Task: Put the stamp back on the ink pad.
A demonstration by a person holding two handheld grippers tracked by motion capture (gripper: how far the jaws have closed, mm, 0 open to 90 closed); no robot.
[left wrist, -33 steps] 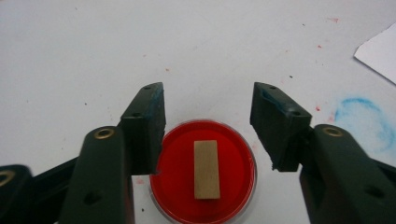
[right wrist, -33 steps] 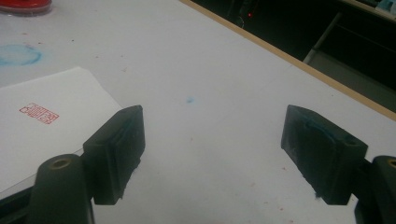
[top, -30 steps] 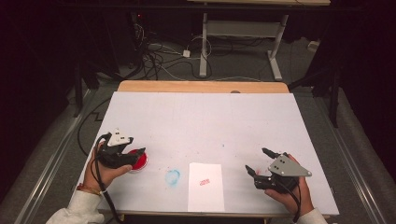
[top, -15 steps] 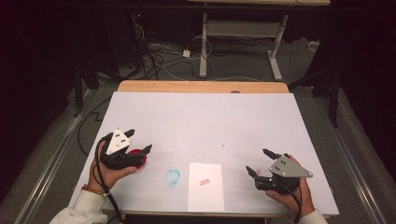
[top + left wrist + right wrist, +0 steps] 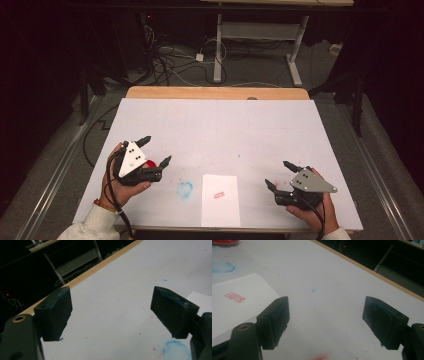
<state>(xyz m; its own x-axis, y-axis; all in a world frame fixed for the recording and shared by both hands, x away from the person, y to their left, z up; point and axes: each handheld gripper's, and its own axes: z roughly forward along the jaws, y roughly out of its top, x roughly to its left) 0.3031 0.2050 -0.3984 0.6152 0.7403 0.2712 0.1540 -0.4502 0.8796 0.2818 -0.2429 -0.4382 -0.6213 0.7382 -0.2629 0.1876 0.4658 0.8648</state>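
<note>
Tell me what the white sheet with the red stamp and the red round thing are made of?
The white sheet looks like thin matte paper: it lies flat, and the red stamp mark has printed crisply on it. The red round thing, beside the left tongs, seems a glossy plastic ink pad, though it's mostly hidden, so that's a guess.

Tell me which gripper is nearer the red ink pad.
Left. The left gripper hovers directly over the red ink pad, jaws open, partly covering it in the high view. The right gripper sits across the table, beyond the stamped paper, jaws open.
</note>
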